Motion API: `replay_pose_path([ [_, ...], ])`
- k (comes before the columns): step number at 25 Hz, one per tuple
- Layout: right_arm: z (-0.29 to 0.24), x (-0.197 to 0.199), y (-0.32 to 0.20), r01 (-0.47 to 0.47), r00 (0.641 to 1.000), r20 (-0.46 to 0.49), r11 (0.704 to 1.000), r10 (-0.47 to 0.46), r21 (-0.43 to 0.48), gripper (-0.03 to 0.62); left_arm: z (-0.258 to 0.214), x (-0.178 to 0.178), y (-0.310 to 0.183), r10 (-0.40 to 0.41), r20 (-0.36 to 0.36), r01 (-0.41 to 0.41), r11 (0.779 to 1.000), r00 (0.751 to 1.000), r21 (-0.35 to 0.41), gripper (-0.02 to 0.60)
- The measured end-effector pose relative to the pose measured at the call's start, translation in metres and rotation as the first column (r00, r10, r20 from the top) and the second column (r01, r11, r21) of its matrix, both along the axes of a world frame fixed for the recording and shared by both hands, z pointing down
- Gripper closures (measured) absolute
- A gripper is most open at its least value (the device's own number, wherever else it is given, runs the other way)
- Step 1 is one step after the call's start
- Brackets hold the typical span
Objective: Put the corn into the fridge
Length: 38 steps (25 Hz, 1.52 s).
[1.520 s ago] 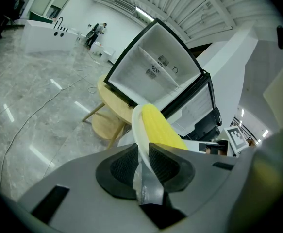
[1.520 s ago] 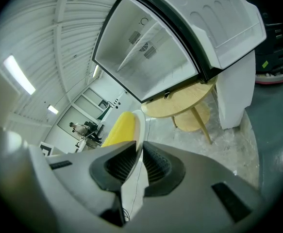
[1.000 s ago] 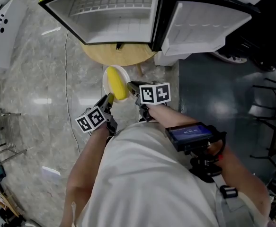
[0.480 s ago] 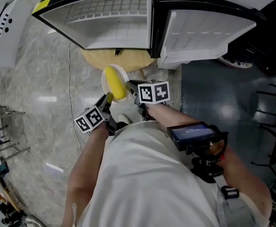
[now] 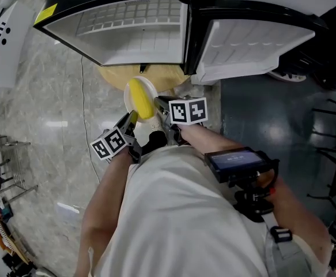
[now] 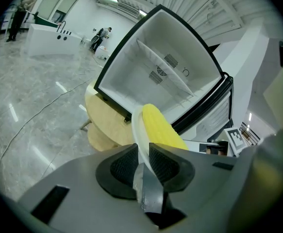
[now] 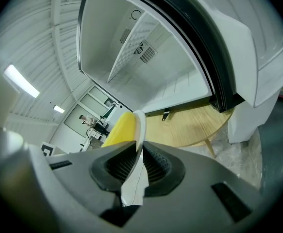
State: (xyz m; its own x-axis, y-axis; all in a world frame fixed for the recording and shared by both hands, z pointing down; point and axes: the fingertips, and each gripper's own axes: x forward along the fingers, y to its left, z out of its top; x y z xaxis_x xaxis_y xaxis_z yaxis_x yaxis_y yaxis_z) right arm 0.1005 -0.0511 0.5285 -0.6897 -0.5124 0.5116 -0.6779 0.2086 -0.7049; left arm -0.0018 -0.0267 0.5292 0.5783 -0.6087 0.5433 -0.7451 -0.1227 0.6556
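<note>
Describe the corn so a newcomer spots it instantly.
Find the open fridge on the round wooden table. Just in front of it, the left gripper and right gripper pinch a white plate by opposite rims. The corn is the yellow cob on that plate, the only thing it carries.

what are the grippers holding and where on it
A white plate carrying the corn. The left gripper pinches the rim on the plate's left side, and the right gripper pinches the rim on its right side.
</note>
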Motion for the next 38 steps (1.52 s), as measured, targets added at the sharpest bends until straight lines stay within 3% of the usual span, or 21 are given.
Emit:
replay_pose_path([
  [18,0.015,-0.012,-0.073,-0.061,0.998,-0.026,0.998,0.06,-0.027,0.546,0.018,-0.015,-0.078,0.064,-0.023,-0.065,0.997,0.998,-0.043,0.505],
  [38,0.037,-0.046,-0.154,-0.008,0.997,-0.082,1.0,0.008,0.003,0.546,0.037,-0.046,-0.151,-0.012,-0.023,0.012,1.0,1.0,-0.013,0.505],
])
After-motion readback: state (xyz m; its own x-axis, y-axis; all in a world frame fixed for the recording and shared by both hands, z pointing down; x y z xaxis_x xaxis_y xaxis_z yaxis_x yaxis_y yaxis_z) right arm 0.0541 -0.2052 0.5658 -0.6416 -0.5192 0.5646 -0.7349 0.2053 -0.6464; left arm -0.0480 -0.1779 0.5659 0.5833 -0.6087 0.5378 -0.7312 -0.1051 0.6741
